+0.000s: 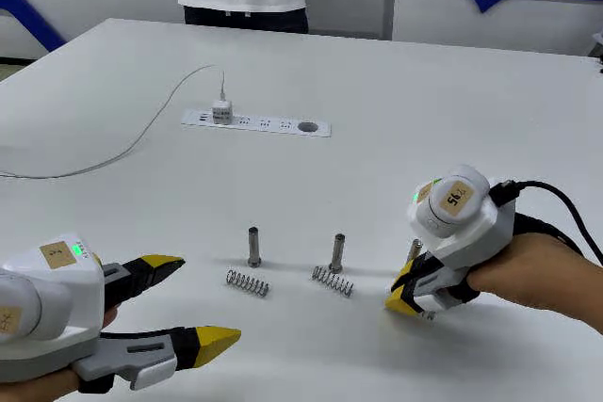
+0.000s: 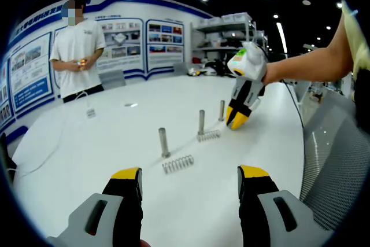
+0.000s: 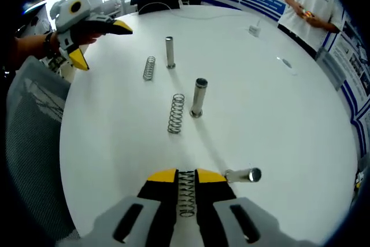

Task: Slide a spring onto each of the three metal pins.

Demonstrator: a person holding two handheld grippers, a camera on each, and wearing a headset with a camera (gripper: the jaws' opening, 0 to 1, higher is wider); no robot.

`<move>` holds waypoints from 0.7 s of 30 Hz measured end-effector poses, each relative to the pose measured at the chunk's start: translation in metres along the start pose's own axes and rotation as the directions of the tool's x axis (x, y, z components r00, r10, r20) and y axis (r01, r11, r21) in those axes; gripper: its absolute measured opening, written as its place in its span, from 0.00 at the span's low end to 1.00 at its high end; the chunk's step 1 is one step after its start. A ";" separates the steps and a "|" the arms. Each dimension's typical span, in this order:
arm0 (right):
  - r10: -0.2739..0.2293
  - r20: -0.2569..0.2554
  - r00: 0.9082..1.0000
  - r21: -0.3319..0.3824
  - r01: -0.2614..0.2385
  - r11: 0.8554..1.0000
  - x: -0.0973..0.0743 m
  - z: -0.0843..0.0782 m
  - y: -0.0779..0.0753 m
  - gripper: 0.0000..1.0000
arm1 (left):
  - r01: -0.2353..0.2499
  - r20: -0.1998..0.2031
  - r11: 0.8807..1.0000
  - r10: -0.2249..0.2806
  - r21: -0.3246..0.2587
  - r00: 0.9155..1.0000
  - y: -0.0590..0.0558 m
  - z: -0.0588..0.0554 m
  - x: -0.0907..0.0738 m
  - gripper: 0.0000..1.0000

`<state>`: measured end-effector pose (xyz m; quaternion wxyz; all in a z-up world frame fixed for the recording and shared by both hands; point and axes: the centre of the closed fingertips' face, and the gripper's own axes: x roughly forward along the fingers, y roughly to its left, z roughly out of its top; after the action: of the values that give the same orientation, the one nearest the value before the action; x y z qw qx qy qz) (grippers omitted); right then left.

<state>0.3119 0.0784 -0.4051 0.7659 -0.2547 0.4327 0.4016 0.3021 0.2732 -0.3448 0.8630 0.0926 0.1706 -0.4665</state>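
The right gripper point(image 1: 407, 297) tips down toward the worktop point(image 1: 377, 91), fingers clenched on a spring point(image 3: 186, 194) beside the right pin point(image 3: 243, 174), which is half hidden in the head view. The left gripper point(image 1: 203, 298) hovers low, fingers released. Loose springs point(image 1: 247, 281) lie by the left pin point(image 1: 253, 245) and middle pin point(image 1: 336, 251).

The left hand-held gripper point(image 1: 203, 298) had a white housing with a tan sticker point(image 1: 57, 254) and a small green light point(image 1: 77, 250) on top. Its grey arms ran forward into black jaws tipped in yellow. The right hand-held gripper point(image 1: 402, 301) wore the same white, grey and yellow, with a rounded top bearing a numbered label point(image 1: 457, 197). A green indicator point(image 1: 415, 197) sat beside the label, and a black cable point(image 1: 556, 197) left its rear.
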 end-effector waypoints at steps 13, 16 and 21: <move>-0.019 0.026 0.999 -0.007 0.019 1.000 -0.008 0.004 0.000 0.12 | 0.003 0.002 1.000 -0.003 0.003 1.000 -0.004 0.003 0.000 0.68; -0.030 0.047 0.998 0.001 0.030 1.000 -0.013 0.008 -0.001 0.12 | 0.007 0.004 1.000 -0.007 0.005 1.000 -0.005 0.004 0.000 0.68; -0.051 0.083 0.995 0.027 0.049 0.998 -0.021 0.013 -0.004 0.12 | 0.013 0.005 1.000 -0.013 0.010 1.000 -0.007 0.007 0.001 0.68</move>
<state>0.3143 0.0775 -0.3804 0.7964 -0.2388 0.3987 0.3871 0.2983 0.2667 -0.3391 0.8598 0.0946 0.1665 -0.4733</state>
